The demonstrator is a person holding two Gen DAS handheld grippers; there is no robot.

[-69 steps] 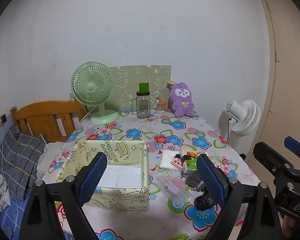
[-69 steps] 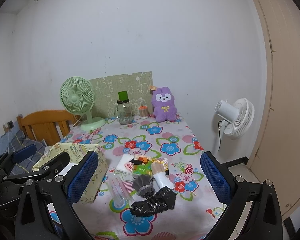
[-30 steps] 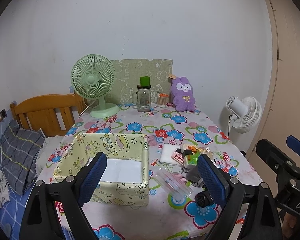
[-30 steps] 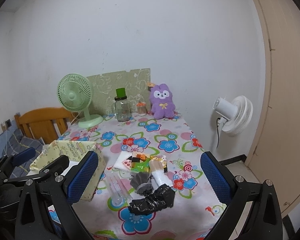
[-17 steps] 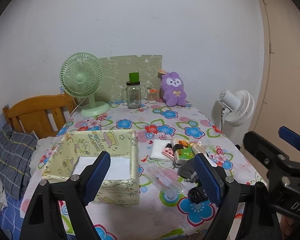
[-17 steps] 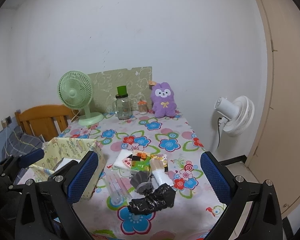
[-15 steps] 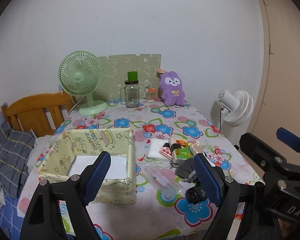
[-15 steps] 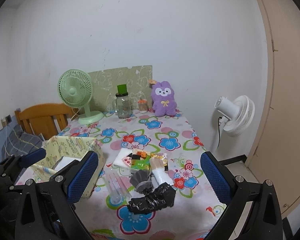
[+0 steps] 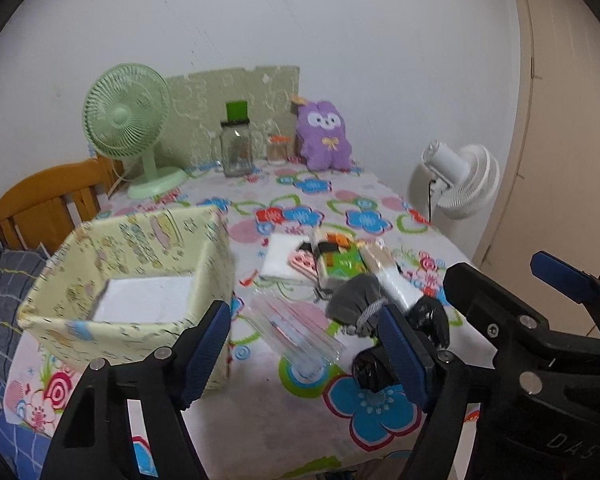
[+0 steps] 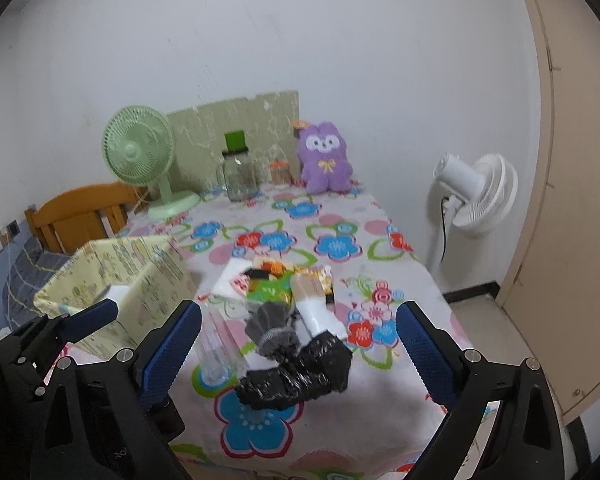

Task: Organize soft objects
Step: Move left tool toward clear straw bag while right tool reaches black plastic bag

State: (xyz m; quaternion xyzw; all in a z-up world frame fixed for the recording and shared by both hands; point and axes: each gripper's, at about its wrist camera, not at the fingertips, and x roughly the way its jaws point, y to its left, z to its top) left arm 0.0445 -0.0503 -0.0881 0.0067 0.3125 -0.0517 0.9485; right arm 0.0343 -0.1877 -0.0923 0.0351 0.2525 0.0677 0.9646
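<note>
- Left wrist view: your left gripper (image 9: 306,348) hangs over the near edge of the table (image 9: 260,420) with its jaws closing and nothing between the pads; the clear plastic pack (image 9: 296,330) shows in the gap, but it lies on the cloth beyond the fingertips.
- The soft things are bunched right of centre, near you: a grey sock roll (image 9: 354,302) touches a white roll (image 9: 394,286), and a crumpled black bag (image 9: 424,320) lies just nearer. Grouped this way, either hand can probably reach them.
- The yellow fabric bin (image 9: 140,248) stands to the left of the pile, its mouth up and only a white base panel visible inside. That looks like the place the soft items are meant to go, so nothing seems sorted yet.
- Flat packets, among them a white tissue pack (image 9: 280,258) and a green and orange packet (image 9: 338,258), lie just beyond the rolls, partly overlapping.
- Right wrist view: your right gripper (image 10: 298,342) is spread wide and empty, its line running over the black bag (image 10: 296,374) and grey sock roll (image 10: 272,326). Held wide like that, it seems ready to take a bulky, yielding item.
- The purple plush (image 10: 325,158) sits upright at the far edge against the wall, beside a glass jar (image 10: 238,178) and the green fan (image 10: 140,156), well apart from the pile.
- Your two tools sit close together, so I'd mind they don't collide over the pile.
</note>
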